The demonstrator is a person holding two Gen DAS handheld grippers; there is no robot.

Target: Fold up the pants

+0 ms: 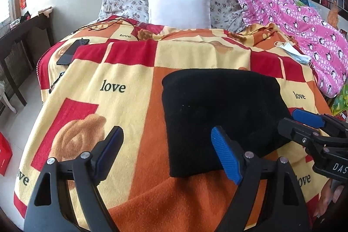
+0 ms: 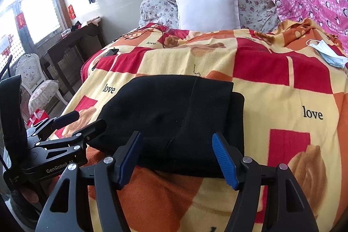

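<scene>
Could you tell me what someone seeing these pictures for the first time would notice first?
The black pants, folded into a compact block, lie in the middle of a loud red, yellow and orange blanket printed with "love". Both tools, left and right, hang open at the near edge of the pants. Behind, a white pillow leans on floral bedding.

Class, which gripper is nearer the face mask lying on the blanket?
Right. The right gripper sits over the near edge of the pants, on the side where the mask lies. The left gripper sits off the pants' opposite side.
</scene>
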